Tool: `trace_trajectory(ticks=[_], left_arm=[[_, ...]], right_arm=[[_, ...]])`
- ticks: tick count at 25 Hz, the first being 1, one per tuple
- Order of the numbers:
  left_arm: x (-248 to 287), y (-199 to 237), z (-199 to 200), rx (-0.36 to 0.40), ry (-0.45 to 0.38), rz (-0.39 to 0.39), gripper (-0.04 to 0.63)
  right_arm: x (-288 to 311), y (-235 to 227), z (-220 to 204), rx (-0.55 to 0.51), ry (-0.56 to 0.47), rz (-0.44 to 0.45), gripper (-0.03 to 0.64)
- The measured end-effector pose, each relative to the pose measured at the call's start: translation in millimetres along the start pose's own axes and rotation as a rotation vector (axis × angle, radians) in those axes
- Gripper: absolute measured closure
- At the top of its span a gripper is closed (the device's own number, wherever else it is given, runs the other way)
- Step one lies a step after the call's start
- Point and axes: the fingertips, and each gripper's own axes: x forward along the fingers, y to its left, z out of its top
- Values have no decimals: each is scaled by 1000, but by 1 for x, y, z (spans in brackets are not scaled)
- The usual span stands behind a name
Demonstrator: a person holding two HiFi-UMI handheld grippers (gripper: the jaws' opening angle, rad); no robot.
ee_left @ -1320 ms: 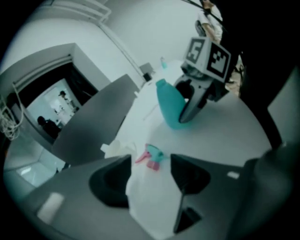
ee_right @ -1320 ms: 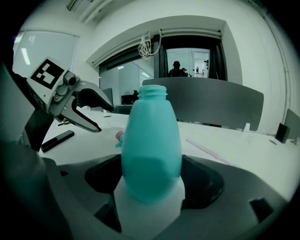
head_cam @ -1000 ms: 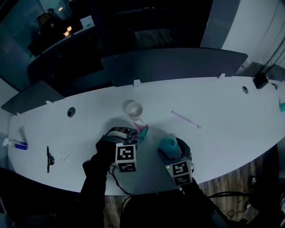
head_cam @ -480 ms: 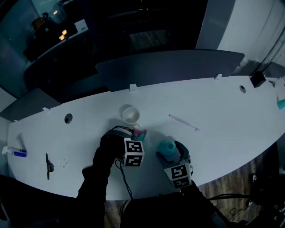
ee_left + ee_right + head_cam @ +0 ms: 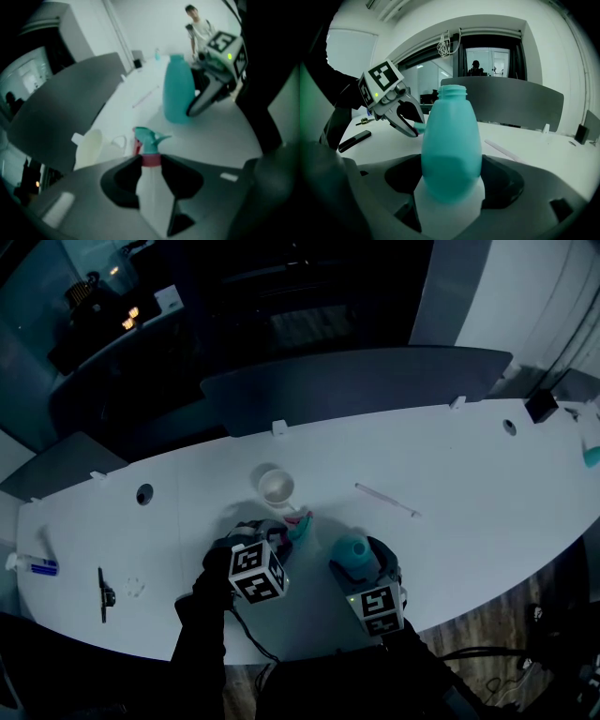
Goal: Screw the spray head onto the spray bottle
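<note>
The teal spray bottle (image 5: 353, 547) stands upright on the white table (image 5: 469, 465), neck bare, with my right gripper (image 5: 362, 561) shut on its lower body (image 5: 451, 140). Left of it lies the teal spray head (image 5: 298, 524) with its pink collar (image 5: 150, 160). My left gripper (image 5: 281, 538) is closing on it, and both jaws touch the collar in the left gripper view. From the right gripper view, the left gripper (image 5: 410, 124) is low over the table, with the teal spray head (image 5: 418, 126) at its tips. The bottle (image 5: 178, 93) is a short way beyond the spray head.
A white cup (image 5: 277, 486) stands just behind the spray head. A thin white tube (image 5: 386, 499) lies to the right behind the bottle. At the far left lie a black tool (image 5: 101, 582) and a marker (image 5: 33, 566). The table's near edge runs under both grippers.
The left gripper has rolled, its marker cube turning, and its jaws have narrowed around the spray head. The right gripper and bottle have stayed put.
</note>
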Motion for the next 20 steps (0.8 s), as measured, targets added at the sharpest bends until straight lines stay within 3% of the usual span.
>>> trace_trajectory(ticks=[3,9,13,16,20], left_arm=[[-29,13,26,-155,-210,106,462],[-95,34,70,-352,-572,263,462],[-162,50,105,-486,-876,339,462],[-202,54,127,-515,-1016,349,462],[-222,42,146,-500,-1101,330,462]], right_arm=[[-1,0,0,-4,-2,-1,252],[0,9,1,-26,-3,28,252],[2,19,3,-50,-8,61,252],[4,30,6,-74,-12,88,252],[8,45,9,-106,-24,121,252]])
